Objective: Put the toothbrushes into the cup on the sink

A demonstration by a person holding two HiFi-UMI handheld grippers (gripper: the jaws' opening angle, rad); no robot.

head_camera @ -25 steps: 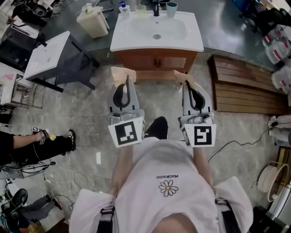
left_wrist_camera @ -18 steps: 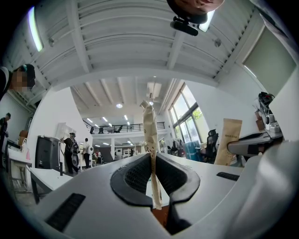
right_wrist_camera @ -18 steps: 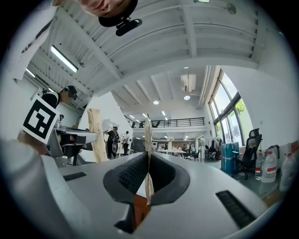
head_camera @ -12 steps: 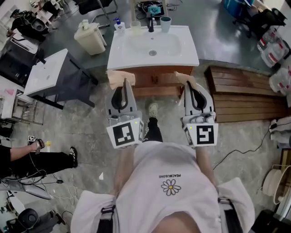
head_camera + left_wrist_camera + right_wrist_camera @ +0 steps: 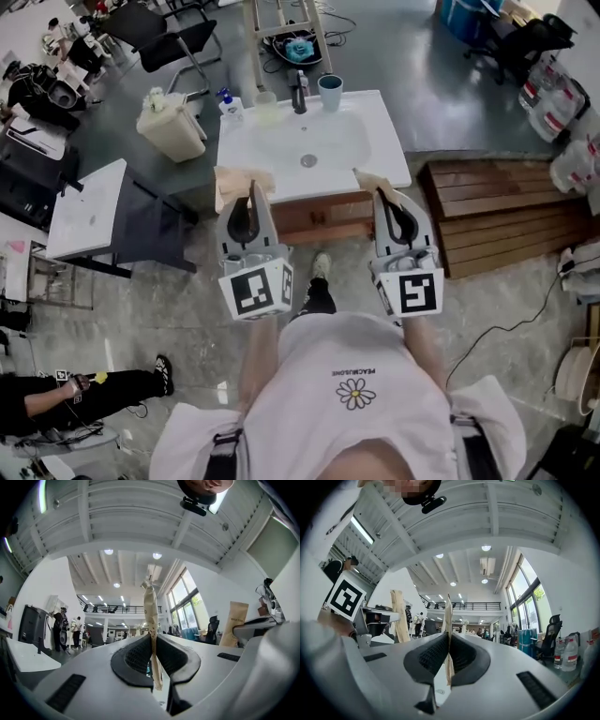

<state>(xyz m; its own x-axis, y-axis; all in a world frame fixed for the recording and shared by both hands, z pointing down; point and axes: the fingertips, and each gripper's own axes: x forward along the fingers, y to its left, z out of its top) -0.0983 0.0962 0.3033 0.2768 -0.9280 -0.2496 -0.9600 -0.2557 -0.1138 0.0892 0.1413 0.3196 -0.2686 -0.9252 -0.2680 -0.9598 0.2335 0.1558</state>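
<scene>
Head view: both tongs are held out in front of the person. The left tongs (image 5: 250, 189) are clenched on a tan paper toothbrush packet (image 5: 242, 179), and the right tongs (image 5: 387, 194) on a second packet (image 5: 374, 180). The blue cup (image 5: 329, 93) stands at the back rim of the white sink (image 5: 382, 161), beside the faucet (image 5: 299, 94). It is straight ahead of the tongs, well beyond both tips and between them, a bit nearer the right tongs. A half second ago the sink sat farther up the frame; now both packets overlap its front edge, so the person has stepped in.

Left gripper view: the left tongs (image 5: 152, 641) are clamped on the packet (image 5: 150, 604). It stands on edge, its long axis running out past the tips. The cup is not in view.

Right gripper view: the right tongs (image 5: 449, 649) are likewise shut on their packet (image 5: 448, 616), same on-edge pose. The left packet (image 5: 397, 616) shows off to the side. The camera looks up at the ceiling, so no cup shows.
</scene>
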